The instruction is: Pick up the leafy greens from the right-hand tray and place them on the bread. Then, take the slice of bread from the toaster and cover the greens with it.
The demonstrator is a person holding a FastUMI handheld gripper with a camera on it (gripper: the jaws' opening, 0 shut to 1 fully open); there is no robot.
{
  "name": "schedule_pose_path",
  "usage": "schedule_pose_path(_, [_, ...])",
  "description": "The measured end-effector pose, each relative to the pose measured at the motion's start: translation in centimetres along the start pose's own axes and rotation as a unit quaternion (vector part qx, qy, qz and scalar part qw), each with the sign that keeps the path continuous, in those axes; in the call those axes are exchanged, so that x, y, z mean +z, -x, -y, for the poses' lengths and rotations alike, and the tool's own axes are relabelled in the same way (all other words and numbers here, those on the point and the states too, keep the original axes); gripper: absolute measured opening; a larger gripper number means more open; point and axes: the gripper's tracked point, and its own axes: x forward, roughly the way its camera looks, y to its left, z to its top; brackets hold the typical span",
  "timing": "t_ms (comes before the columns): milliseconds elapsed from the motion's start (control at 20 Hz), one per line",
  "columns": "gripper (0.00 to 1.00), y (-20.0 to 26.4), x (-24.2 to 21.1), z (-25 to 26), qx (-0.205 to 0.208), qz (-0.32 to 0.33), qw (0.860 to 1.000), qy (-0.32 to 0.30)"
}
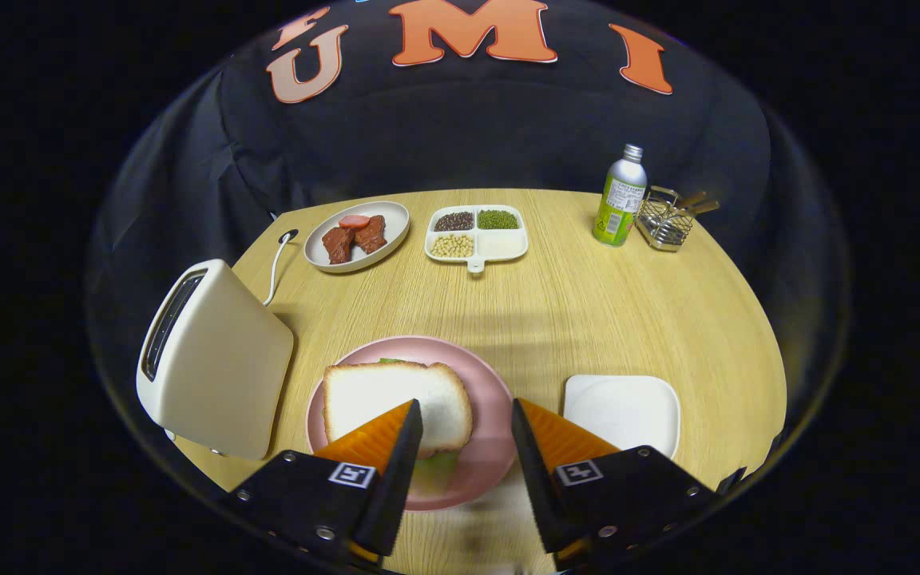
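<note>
A slice of white bread (pixel 392 403) lies on top of the stack on the pink plate (pixel 492 399). A bit of leafy green (pixel 438 469) peeks out under its near edge, between my fingers, and another sliver shows at the far edge. My gripper (pixel 466 415) hangs open over the plate's near right part with nothing between its fingers; the left fingertip overlaps the bread's near corner in the view. The white toaster (pixel 212 359) stands left of the plate, slots facing away. The white square tray (pixel 624 411) sits right of the plate, bare.
At the table's far side stand a plate with pieces of meat (pixel 356 235), a divided dish of beans (pixel 476 231), a green bottle (pixel 620 200) and a wire basket (pixel 668 220). The toaster's cord (pixel 275 267) runs toward the far left edge.
</note>
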Motion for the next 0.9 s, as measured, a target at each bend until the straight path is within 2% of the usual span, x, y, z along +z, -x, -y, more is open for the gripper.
schedule_pose_path(100, [0.85,0.9,1.1,0.9,-0.008,0.016,1.0,0.0])
schedule_pose_path(250, [0.96,2.5,3.2,2.2,-0.021,0.047,0.999,-0.009])
schedule_pose_path(400, [0.97,4.5,5.8,3.5,-0.037,0.087,0.995,-0.021])
schedule_pose_path(650, [0.97,9.0,10.7,5.4,-0.07,0.162,0.984,-0.006])
schedule_pose_path(900, [0.97,13.3,13.4,6.4,-0.086,0.218,0.972,-0.015])
